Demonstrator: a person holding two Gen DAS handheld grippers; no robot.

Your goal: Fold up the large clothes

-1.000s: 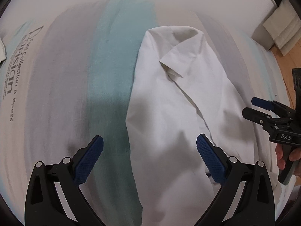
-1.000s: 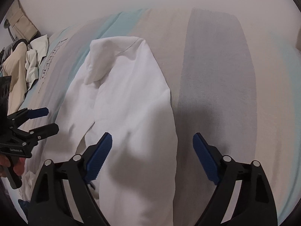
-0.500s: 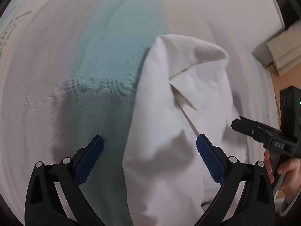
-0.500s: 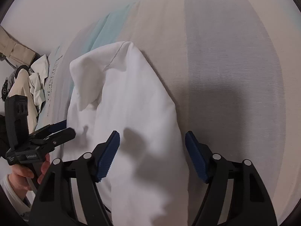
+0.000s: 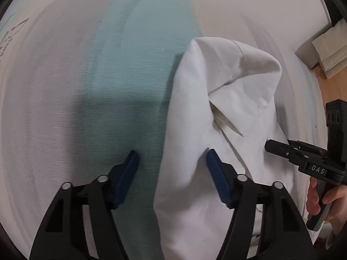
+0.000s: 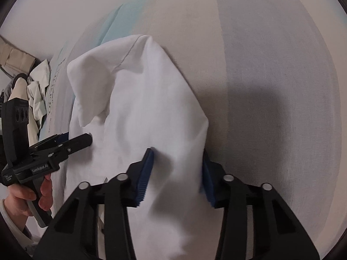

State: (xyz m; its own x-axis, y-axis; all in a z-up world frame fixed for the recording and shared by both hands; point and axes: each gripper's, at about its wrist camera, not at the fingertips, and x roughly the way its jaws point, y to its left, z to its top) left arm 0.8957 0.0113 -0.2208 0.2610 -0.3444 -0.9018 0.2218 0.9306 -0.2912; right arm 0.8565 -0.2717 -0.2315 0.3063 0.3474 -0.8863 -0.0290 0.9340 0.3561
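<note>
On striped bedsheet (image 5: 65, 108) lies white shirt (image 5: 216, 112), collar far end, sides folded in. L gripper (image 5: 171, 173) spread, straddling left folded edge; R gripper (image 6: 176, 173) spread around right edge, no pinch yet. Judgement: close both on all layers at same level, else fold skews.

A striped bedsheet (image 5: 141, 69) — grey, teal, cream — carries printed lettering (image 6: 53, 99). Crumpled clothes (image 6: 36, 91) lie at its edge. Folded beige cloth (image 5: 331, 52) sits beyond.
</note>
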